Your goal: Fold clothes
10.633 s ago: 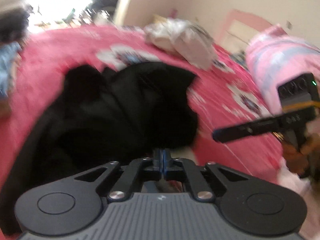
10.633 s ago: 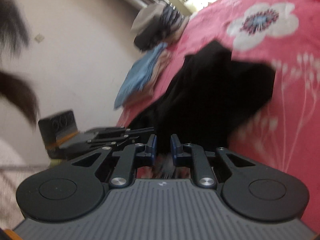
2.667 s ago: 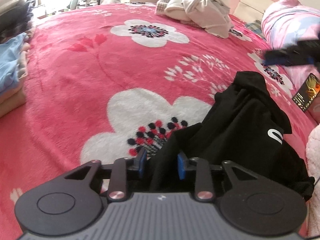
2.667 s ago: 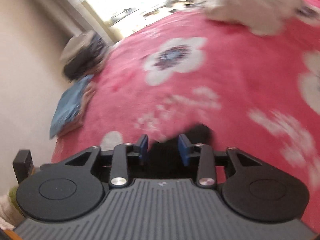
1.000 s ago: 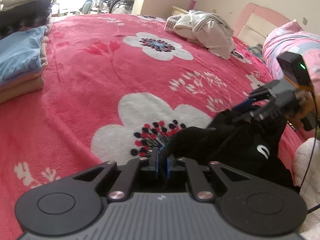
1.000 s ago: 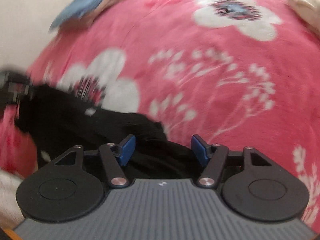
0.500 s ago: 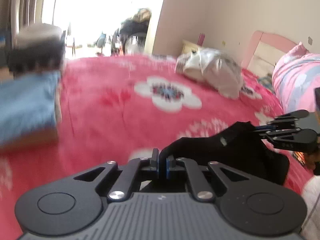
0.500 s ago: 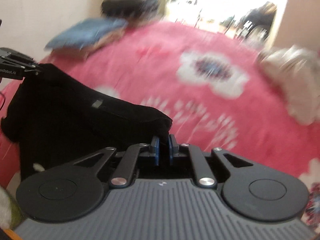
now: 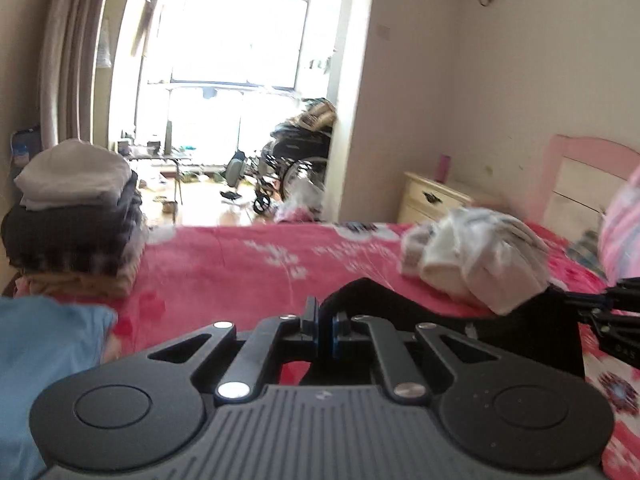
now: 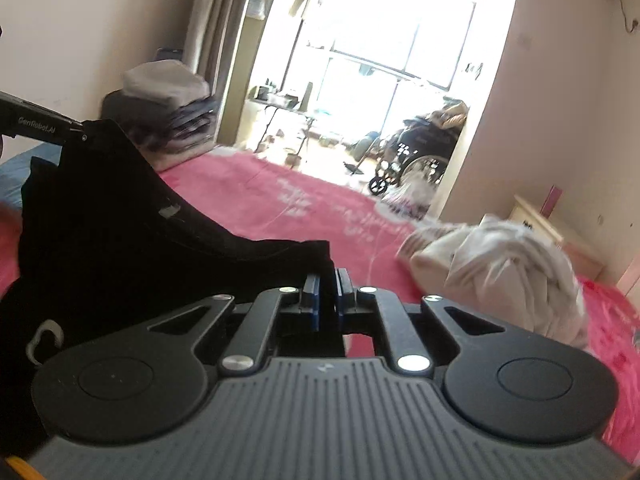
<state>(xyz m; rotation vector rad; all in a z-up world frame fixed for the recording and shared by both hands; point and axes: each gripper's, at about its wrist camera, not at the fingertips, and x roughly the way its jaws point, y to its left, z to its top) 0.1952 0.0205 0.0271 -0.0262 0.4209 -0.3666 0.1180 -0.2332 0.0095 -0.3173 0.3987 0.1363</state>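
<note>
The black garment [image 10: 120, 240], soft and matte (a small pale tag near its top edge), hangs stretched between my tools above the fuzzy red bed [image 9: 248, 272], long edge running across. My left tool [image 9: 325, 322] and right tool [image 10: 328, 298] each pinch a corner.

Daylight: window [image 9: 236, 32] blown out, glaring. Motion blur across bed [image 9: 248, 268] and folded stack [image 9: 72, 216]. Fisheye bending, dark corners.

We see the black garment [image 10: 120, 240] lifted off the red floral bed [image 10: 260, 196], stretched between two pinched corners, its upper edge sagging, a small white tag showing.
</note>
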